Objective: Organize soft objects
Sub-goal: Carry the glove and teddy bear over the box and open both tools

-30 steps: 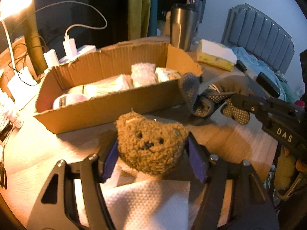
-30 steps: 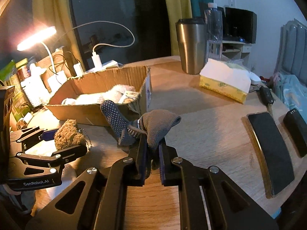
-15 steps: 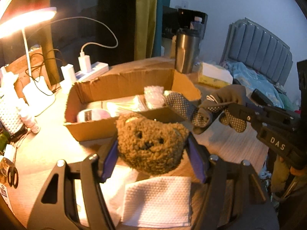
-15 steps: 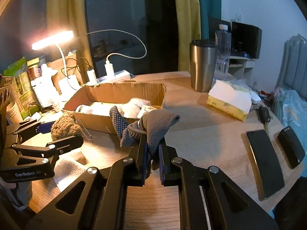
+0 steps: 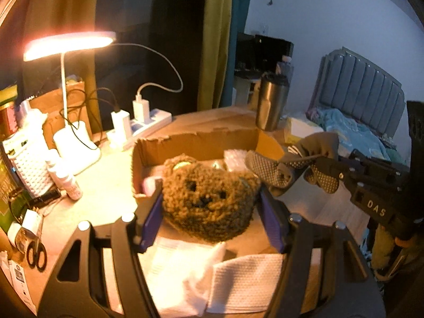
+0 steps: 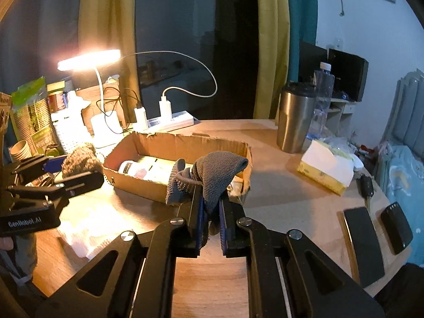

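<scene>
- Transit stage: both grippers hang above the wooden table (image 6: 286,201), each carrying a soft item toward the cardboard box (image 6: 148,143) that already holds pale bundles and a small jar.
- The left gripper (image 5: 209,206) is clamped on a brown woolly bear head (image 5: 209,198), its blue pads pressed to either side; the bear sits at centre frame in the left wrist view, with the box just behind it at twelve o'clock.
- The right gripper (image 6: 210,206) pinches a grey dotted glove (image 6: 212,175), jaws drawn narrow on the bunched fabric, which flops out at twelve o'clock in front of the box's near wall.
- In the left wrist view the glove (image 5: 291,164) shows at two o'clock, level with the box's right end.
- The likely next move is to bring each item over the open box, lower it into a free patch and spread the jaws; the limp glove may snag on the box's torn rim.
- White paper towels (image 5: 233,273) lie on the table below the bear at six o'clock.
- The bear hides much of the box interior, so free space there is hard to judge.
- Lamp (image 5: 69,42) glare washes out the table at nine o'clock; whether the bear has a body is not visible.
</scene>
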A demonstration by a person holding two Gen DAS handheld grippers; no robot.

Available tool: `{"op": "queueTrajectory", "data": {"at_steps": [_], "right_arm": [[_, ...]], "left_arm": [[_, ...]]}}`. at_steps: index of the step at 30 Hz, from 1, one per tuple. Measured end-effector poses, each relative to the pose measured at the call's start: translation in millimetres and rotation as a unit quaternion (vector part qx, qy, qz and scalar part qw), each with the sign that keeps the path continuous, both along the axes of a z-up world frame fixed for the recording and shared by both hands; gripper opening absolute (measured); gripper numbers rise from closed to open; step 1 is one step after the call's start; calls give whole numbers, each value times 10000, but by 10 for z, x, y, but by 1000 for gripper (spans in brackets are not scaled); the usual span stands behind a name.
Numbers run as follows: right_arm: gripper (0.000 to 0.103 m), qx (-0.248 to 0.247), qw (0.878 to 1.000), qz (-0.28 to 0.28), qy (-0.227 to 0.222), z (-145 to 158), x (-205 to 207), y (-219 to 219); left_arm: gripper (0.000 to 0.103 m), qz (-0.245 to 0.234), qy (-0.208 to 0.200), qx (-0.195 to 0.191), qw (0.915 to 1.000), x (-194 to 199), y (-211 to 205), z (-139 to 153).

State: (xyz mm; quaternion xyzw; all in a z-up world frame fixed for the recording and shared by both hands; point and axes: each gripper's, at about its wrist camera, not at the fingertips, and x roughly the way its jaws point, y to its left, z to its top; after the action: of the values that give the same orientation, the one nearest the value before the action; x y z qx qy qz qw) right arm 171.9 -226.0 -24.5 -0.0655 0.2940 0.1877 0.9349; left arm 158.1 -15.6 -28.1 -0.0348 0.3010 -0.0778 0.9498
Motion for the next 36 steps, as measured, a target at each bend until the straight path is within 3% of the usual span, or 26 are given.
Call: {"op": "queueTrajectory", "data": {"at_steps": [20, 36], "right_arm": [[11, -344, 9989, 258, -203, 171, 317, 688], [11, -444, 9980, 439, -76, 79, 666, 1143]], "left_arm": [[67, 167, -291, -218, 9992, 121, 621, 96], [67, 342, -122, -460, 9983, 359, 919, -63]]}}
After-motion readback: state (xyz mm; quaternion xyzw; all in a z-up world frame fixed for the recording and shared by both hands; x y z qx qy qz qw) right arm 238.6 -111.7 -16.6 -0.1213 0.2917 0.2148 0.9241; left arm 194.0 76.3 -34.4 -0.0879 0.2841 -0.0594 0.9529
